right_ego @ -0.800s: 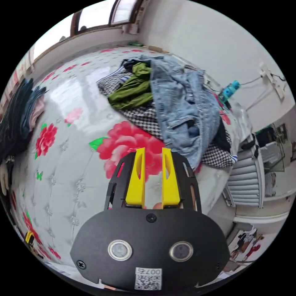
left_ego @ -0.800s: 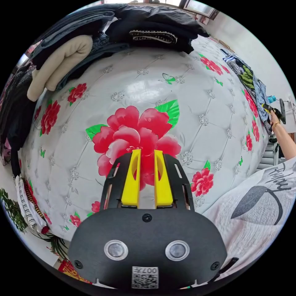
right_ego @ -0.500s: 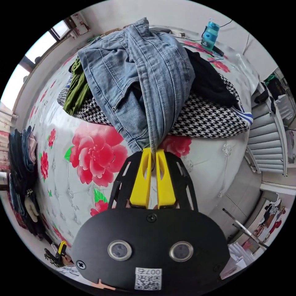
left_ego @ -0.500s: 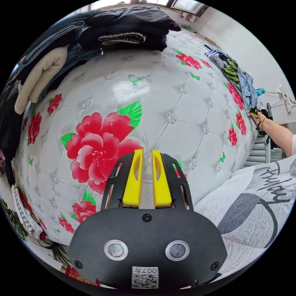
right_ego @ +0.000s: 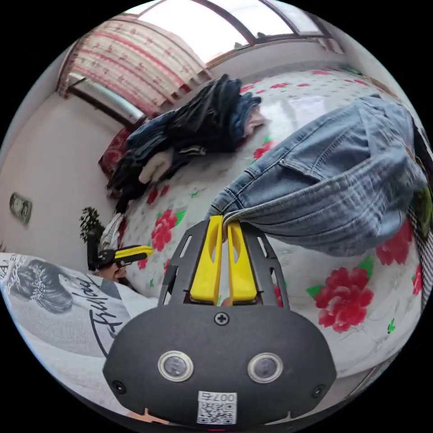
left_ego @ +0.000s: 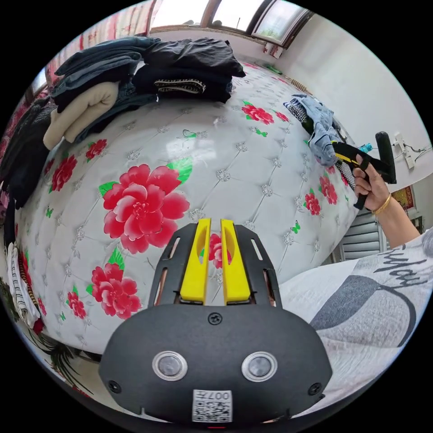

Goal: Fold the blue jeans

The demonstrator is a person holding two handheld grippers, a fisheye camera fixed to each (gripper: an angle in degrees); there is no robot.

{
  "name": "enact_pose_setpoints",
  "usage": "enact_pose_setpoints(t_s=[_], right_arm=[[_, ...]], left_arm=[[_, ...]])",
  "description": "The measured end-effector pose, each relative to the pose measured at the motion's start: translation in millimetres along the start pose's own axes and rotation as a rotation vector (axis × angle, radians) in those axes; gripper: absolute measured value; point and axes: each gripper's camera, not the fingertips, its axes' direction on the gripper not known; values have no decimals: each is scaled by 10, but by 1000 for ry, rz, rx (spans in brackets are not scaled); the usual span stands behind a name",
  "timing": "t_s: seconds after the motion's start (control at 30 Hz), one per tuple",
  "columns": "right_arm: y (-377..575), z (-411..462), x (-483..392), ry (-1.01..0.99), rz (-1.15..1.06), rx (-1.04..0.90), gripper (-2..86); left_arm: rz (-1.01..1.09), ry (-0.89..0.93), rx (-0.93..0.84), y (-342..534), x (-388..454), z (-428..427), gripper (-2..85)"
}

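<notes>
Light blue jeans [right_ego: 338, 189] hang lifted over the bed, an edge of the denim pinched between the yellow jaws of my right gripper [right_ego: 224, 223], which is shut on them. In the left gripper view the same jeans [left_ego: 321, 131] dangle from the right gripper [left_ego: 343, 155], held by a hand at the bed's far right edge. My left gripper [left_ego: 215, 225] hovers over the flowered bed cover [left_ego: 225, 153]; its jaws are almost together with nothing between them. It appears in the right gripper view too, the left gripper [right_ego: 131, 253] low beside the person's shirt.
Folded dark and beige clothes [left_ego: 131, 76] are stacked at the bed's far side, also seen as a clothes stack [right_ego: 194, 131] under the window. A heap with houndstooth cloth [left_ego: 295, 104] lies behind the jeans. The person's white printed shirt [left_ego: 374, 306] is close on the right.
The right gripper closed on the jeans at the heap, then lifted and swung them out over the bed. The left gripper's jaws narrowed while its camera drifted.
</notes>
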Motion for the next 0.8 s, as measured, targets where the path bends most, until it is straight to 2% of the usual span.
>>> enact_pose_setpoints(t_s=[0.03,0.1,0.2,0.23,0.3,0.37,0.5,0.6,0.67,0.8], right_arm=[[-18,126,-168,-52,-54,-42,-3],[-45,661,-826,-299,-254,-225,-2],[-57,1250,-1442,-543,-363,-398,0],[-59,1339,-1533,-553,-378,-434,0],[22,1459,-1819,-491,-517,-530,4],[125,1405,-1881,-428,-585,-530,10],[347,1230,-1621,-326,-498,-463,35],[457,1003,-1343,-306,-357,-374,55],[511,872,-1257,-303,-299,-320,64],[584,627,-1344,-169,-337,-282,79]], left_arm=[[-15,-6,26,95,-29,-86,47],[-43,-29,67,261,-99,-229,47],[-103,-121,118,591,-314,-458,47],[-140,-177,115,735,-442,-523,47],[-219,-238,108,964,-665,-619,46],[-294,-287,117,1247,-893,-751,47],[-256,-307,120,1400,-918,-803,63],[-98,-241,149,1204,-624,-756,84],[109,-171,199,918,-184,-729,88],[413,-166,318,542,542,-834,88]])
